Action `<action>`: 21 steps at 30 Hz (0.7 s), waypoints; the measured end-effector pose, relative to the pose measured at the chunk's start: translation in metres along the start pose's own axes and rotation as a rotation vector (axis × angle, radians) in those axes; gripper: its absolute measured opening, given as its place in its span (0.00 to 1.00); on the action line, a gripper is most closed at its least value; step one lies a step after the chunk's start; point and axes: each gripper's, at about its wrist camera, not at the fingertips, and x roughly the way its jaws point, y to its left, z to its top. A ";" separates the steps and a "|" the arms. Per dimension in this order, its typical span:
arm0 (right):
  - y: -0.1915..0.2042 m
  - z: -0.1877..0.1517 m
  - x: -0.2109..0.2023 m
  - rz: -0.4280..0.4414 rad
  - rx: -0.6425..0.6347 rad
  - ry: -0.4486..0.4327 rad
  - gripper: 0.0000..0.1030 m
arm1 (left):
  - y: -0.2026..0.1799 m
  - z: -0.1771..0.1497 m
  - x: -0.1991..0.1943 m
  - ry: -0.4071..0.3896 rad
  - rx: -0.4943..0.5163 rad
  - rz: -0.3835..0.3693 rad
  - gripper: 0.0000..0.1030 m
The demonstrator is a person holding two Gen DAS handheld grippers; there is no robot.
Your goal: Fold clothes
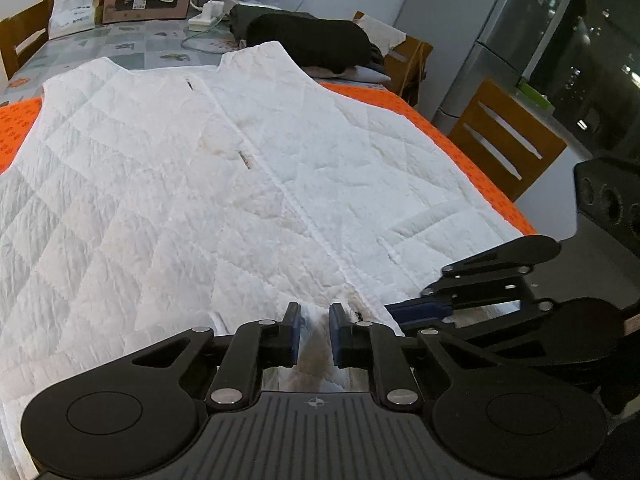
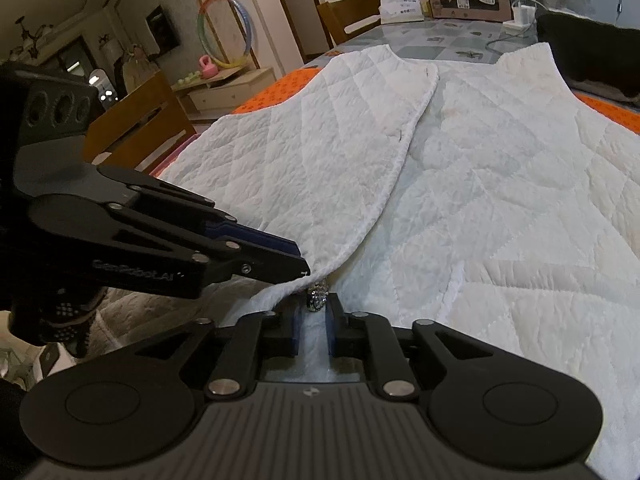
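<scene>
A white quilted vest (image 1: pixel 248 184) is lying spread open on the orange table mat (image 1: pixel 20 124). The left gripper (image 1: pixel 315 334) and right gripper (image 2: pixel 313 330), jaws nearly together, are pinching its near hem at the front opening. The fold is only beginning; next, the hem probably needs lifting toward the collar.

A white quilted vest (image 1: pixel 224 184) lies spread flat across the desk (image 1: pixel 132 46), over an orange patterned cloth (image 1: pixel 404 108). At its near hem the left tongs (image 1: pixel 315 330) stand with a narrow gap between their blue pads — the hem's fabric sits in that gap, though whether the pads press it I cannot tell. Just to the right, the right tongs (image 1: pixel 404 308) reach in sideways to the same hem. A dark folded garment (image 1: pixel 308 40) rests at the far edge, near a wooden chair (image 1: pixel 504 140).
</scene>
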 end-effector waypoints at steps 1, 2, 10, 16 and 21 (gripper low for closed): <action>-0.001 0.000 -0.002 0.001 0.005 0.005 0.18 | 0.000 -0.001 -0.001 -0.001 0.002 0.002 0.17; -0.001 0.001 -0.005 0.003 0.009 0.010 0.19 | 0.000 -0.001 0.000 -0.001 0.005 0.004 0.17; -0.012 0.009 -0.016 -0.020 0.070 0.018 0.19 | -0.005 -0.008 0.000 0.002 0.031 0.029 0.16; -0.009 0.013 -0.016 -0.046 0.052 0.013 0.19 | -0.014 -0.013 -0.001 0.003 0.112 0.062 0.16; -0.002 0.021 -0.020 -0.050 0.023 -0.021 0.19 | -0.026 -0.015 0.001 0.005 0.214 0.104 0.16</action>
